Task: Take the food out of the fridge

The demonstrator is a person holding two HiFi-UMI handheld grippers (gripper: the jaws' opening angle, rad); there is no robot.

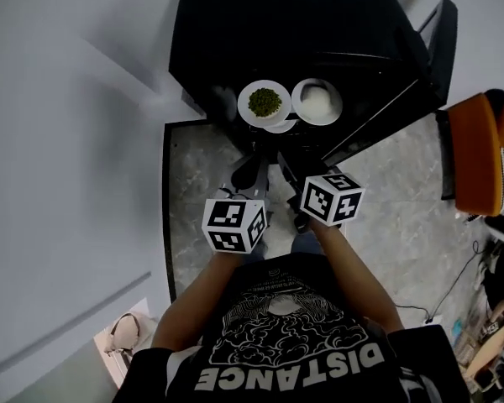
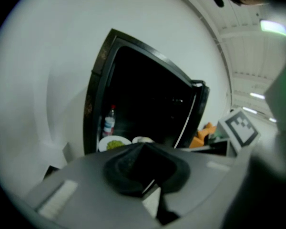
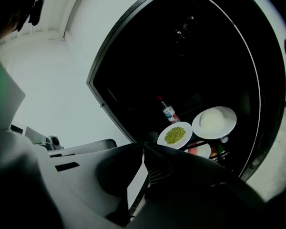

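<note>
Room's pretty plain. The black fridge backs onto a pale, bare wall, and its door hangs open on the right side in the head view. In front of the fridge the floor is grey marbled stone. A dark strip edges it where it meets the wall left of the fridge. Right of the fridge, past the door, sits something orange and cushioned, can't tell what exactly. A thin cable trails over the floor on that side too. Well out from the fridge on the left, by the wall, there's a beige bag. Up and right of the fridge, the white ceiling has strip lights lit.
</note>
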